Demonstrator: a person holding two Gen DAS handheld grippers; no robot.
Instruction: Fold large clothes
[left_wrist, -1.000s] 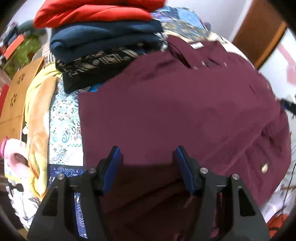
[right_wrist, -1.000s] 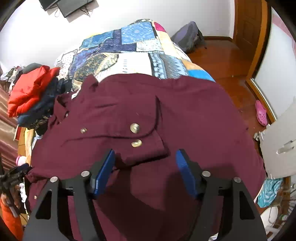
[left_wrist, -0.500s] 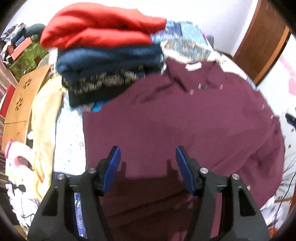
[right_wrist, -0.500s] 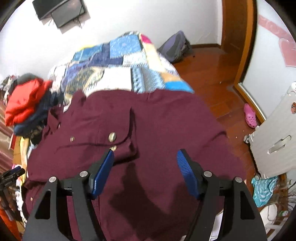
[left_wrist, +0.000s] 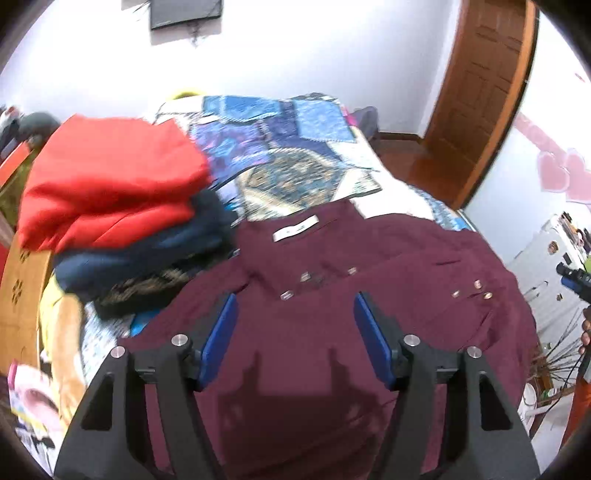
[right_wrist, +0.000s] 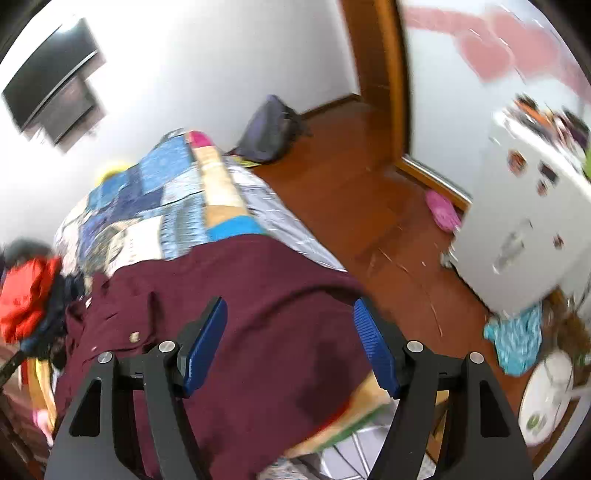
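The left gripper (left_wrist: 293, 341) pointed steeply down over the shirt (left_wrist: 332, 332), its blue fingers (left_wrist: 218, 339) spreading wider with only air between them, clear of the cloth. The right gripper (right_wrist: 290, 343) pointed down the same way over the shirt's (right_wrist: 258, 314) edge at the bedside, its fingers (right_wrist: 375, 350) apart and holding nothing.

The maroon shirt lay spread flat on the bed (left_wrist: 295, 147), collar toward 12 o'clock in the left view, metal buttons (left_wrist: 480, 290) showing toward 3 o'clock. A white label (left_wrist: 295, 228) sat inside the collar; its writing was too blurred to read. At 10 o'clock a stack (left_wrist: 122, 221) of folded clothes, red on top of navy, touched the shirt's shoulder. A patchwork quilt (right_wrist: 166, 206) covered the bed beyond the collar.

In the right view a wooden floor (right_wrist: 351, 184) ran from 12 to 3 o'clock, with a dark bag (right_wrist: 271, 129) by the wall, a pink slipper (right_wrist: 441, 210), a white cabinet (right_wrist: 517, 229) with stickers and a wooden door (left_wrist: 480, 99).
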